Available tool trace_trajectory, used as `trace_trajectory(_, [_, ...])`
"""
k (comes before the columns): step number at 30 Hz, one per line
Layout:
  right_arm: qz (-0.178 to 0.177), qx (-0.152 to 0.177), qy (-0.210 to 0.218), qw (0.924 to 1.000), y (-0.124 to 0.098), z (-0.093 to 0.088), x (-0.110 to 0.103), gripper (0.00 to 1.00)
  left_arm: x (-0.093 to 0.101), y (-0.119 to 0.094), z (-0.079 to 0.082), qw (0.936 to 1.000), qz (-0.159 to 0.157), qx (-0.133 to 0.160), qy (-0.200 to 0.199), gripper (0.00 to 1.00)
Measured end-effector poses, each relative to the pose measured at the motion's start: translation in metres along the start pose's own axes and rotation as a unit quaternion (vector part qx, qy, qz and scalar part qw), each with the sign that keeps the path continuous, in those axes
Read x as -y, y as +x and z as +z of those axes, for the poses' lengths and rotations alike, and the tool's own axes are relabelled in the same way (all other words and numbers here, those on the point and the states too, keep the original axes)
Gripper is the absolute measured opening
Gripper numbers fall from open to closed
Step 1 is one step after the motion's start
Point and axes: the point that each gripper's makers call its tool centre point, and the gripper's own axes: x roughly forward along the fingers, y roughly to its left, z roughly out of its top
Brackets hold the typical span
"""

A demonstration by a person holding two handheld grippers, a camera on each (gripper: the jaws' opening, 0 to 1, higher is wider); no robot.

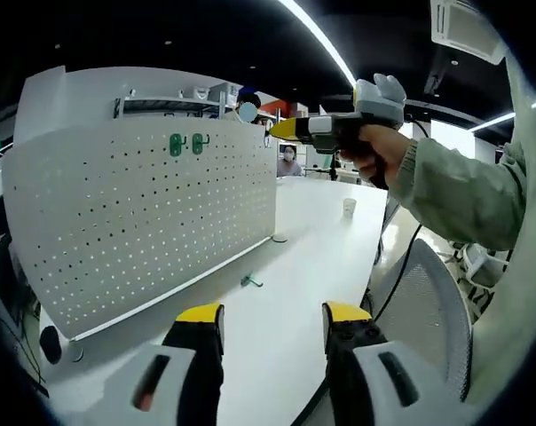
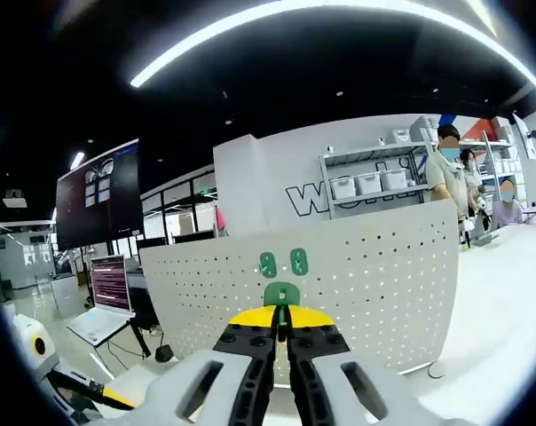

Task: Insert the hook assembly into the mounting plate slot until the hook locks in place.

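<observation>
- Pegboard is seen standing upright on the white table; it serves as the mounting plate, and two green hooks are already seated side by side near its top edge.
- Right gripper is held up toward the board, its jaws pressed together on a third green hook, which sits just below the two mounted ones and appears close to the board face, though contact cannot be judged.
- Left gripper is held low over the table with its jaws spread and nothing between them, well apart from the board's upper edge.
- A small green piece, possibly a spare hook, lies on the table just beside the foot of the board.
- Risk: if the held hook is tilted in the jaws, its tabs could miss the holes and it could be dropped.
- Risk: the freestanding board could be pushed back or tipped by the insertion force, since it is not braced by the left gripper.
</observation>
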Motion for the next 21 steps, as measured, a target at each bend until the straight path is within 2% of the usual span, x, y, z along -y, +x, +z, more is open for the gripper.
trace_trajectory(7, [-0.013,0.010,-0.012,0.9998,0.017,0.010,0.015,0.02,-0.005,0.004,0.003,1.0000,0.005,0.003,-0.003,0.45])
trace_trajectory(21, [-0.021,0.017,-0.033,0.9991,0.055,0.021,0.028,0.02,-0.020,0.011,0.000,0.9998,0.014,-0.001,-0.013,0.45])
